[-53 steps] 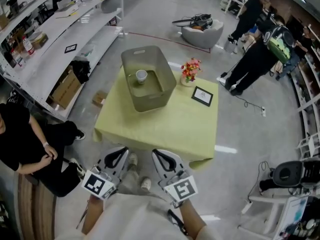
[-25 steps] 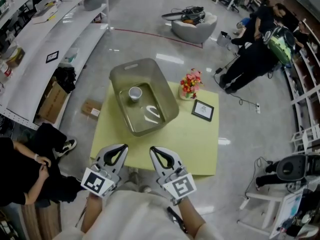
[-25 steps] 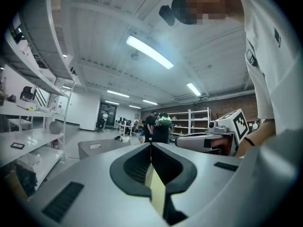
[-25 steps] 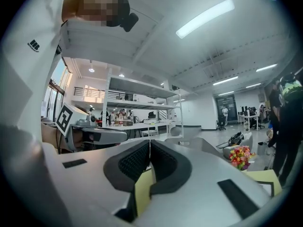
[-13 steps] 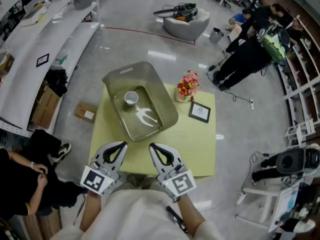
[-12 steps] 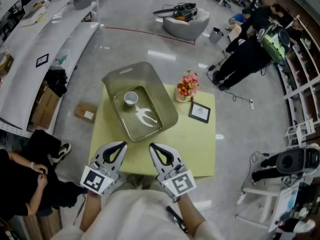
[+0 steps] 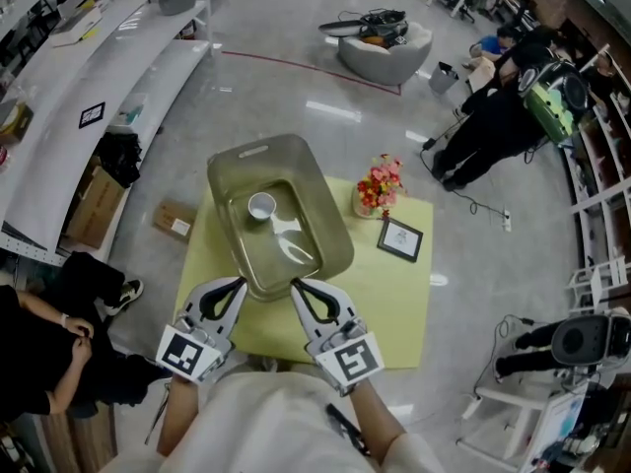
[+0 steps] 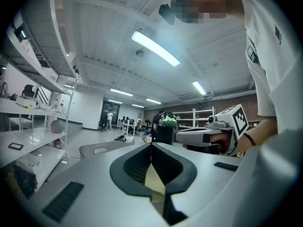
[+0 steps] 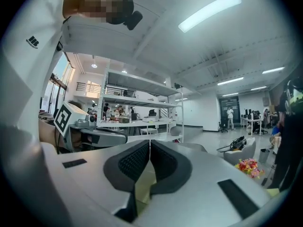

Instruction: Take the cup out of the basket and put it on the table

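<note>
Deep in the basket [image 7: 330, 225], toward its far end: a white cup [image 7: 261, 206], upright. Likely to tip it or bump the basket wall if reaching in with jaws pressed together, as on left gripper [image 7: 237, 285] and right gripper [image 7: 297, 286] now, both empty. Held level, side by side, at the basket's near rim over the table [image 7: 386, 304].

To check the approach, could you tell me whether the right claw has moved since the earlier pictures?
Yes, forward: the right claw, earlier short of the table, now reaches over its near edge up to the basket.
</note>
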The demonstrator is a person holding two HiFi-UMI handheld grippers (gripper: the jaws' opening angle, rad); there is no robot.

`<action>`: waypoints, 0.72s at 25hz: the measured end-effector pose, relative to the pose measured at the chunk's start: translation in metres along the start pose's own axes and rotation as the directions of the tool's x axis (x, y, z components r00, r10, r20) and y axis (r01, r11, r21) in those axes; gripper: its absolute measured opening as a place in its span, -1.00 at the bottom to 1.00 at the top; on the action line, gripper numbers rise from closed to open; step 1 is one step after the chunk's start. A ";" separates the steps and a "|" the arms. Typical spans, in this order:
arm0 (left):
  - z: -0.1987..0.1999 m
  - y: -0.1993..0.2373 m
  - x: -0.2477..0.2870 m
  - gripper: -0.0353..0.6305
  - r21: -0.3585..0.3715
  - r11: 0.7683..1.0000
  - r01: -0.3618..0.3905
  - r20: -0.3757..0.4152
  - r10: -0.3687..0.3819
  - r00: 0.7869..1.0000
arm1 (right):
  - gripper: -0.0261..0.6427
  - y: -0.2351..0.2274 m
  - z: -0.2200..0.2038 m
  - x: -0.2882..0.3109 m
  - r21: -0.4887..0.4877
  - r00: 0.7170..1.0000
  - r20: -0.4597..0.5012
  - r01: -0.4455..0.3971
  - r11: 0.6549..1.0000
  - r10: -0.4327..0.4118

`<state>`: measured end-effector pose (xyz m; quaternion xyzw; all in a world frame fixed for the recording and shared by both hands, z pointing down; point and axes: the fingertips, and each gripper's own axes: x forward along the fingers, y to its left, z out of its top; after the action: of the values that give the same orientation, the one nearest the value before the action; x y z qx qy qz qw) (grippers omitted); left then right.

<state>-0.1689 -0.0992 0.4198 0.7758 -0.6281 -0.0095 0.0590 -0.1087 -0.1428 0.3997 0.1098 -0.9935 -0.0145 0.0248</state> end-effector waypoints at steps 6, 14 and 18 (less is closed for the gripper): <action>0.000 0.012 0.022 -0.87 0.000 0.999 -0.041 0.002 0.041 0.999 | -0.89 -0.024 -0.011 0.015 -0.002 0.997 -0.047 -0.053 0.999 0.053; -0.004 0.027 0.039 -0.87 -0.008 0.997 -0.070 -0.017 0.070 0.997 | -0.89 -0.043 -0.017 0.049 -0.090 0.983 -0.133 -0.138 0.986 0.125; -0.006 0.033 0.044 -0.87 -0.007 0.997 -0.077 -0.024 0.077 0.997 | -0.89 -0.050 -0.021 0.071 -0.131 0.974 -0.175 -0.169 0.977 0.145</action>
<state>-0.1914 -0.1485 0.4323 0.7508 -0.6568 -0.0003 0.0698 -0.1660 -0.2077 0.4218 0.0296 -0.9899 -0.0757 0.1159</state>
